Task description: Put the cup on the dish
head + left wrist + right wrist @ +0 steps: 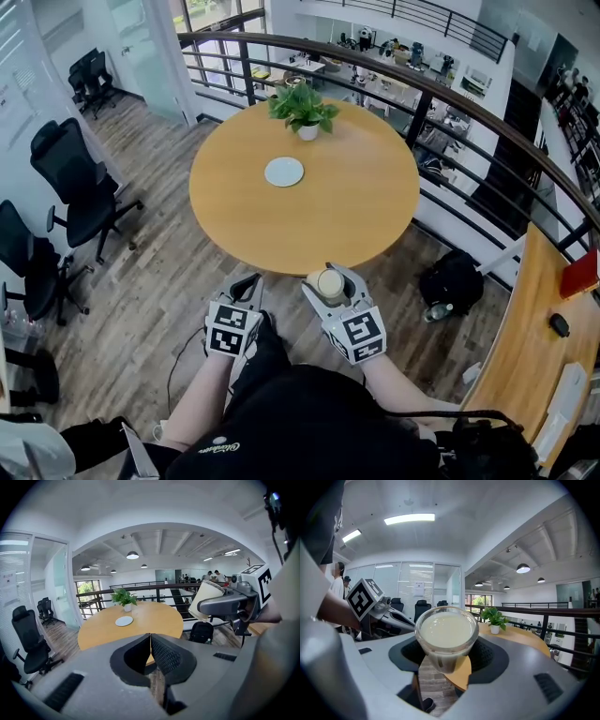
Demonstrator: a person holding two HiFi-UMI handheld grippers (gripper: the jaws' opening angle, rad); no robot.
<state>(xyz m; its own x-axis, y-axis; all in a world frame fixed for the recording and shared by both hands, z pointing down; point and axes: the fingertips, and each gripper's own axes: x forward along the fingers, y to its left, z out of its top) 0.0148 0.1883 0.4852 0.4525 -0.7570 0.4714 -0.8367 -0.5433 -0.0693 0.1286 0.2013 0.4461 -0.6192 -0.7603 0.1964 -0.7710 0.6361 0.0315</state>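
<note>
Grey jaws of the right gripper (329, 280) stood wide, clamped on either side of 1 clear cup (446, 632) of pale, milky liquid. The cup was upright in the air, over the floor just short of the near edge of the round wooden table (361, 220). The left gripper (150, 645) hung beside it, jaws together and empty. The carrying step seemed in hand. The next move called for a level reach across the table, since the 1 white dish (284, 172) lay well apart, toward the far edge, near 1 potted plant (303, 108). Count: 2 grippers, 1 cup, 1 dish.
</note>
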